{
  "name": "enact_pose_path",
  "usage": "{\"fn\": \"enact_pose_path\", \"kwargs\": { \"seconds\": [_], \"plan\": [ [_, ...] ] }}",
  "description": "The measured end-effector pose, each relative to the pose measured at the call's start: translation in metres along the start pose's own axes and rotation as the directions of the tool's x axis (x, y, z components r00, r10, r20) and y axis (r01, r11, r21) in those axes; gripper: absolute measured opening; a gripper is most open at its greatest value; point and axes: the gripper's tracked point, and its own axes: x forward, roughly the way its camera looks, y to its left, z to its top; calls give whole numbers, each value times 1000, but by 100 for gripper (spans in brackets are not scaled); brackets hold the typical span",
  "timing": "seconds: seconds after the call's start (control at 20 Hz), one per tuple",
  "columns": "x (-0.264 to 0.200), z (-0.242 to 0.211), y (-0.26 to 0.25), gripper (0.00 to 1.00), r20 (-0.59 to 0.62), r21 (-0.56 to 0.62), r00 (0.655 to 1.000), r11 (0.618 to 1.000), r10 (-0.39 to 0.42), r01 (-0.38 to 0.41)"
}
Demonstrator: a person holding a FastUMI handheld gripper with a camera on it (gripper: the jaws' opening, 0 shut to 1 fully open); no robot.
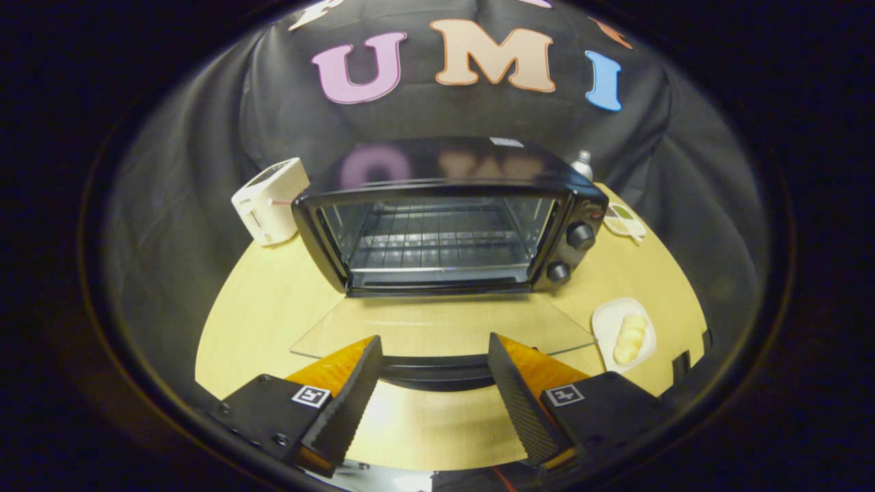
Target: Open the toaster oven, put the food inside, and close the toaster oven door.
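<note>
The tongs (432, 342) are gaping wide over the oven door (444, 328), which is lying flat open. The bread (629, 338) is sitting on a plate (605, 321) at lower right.

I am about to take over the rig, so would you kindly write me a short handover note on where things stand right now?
Gripper: open, fingers on either side of the door handle, not pressing it.
Toaster oven: door folded down flat on the table, rack inside bare.
Food: on the small white plate, right of the door, untouched.
Done: oven opened.
Left: put the food inside, close the door.
</note>
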Motion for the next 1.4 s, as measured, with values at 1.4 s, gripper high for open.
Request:
{"fn": "enact_pose_path", "kwargs": {
  "seconds": [1.4],
  "plan": [
    [55,2,-237,97,-196,313,891,834,-410,453]
  ]
}}
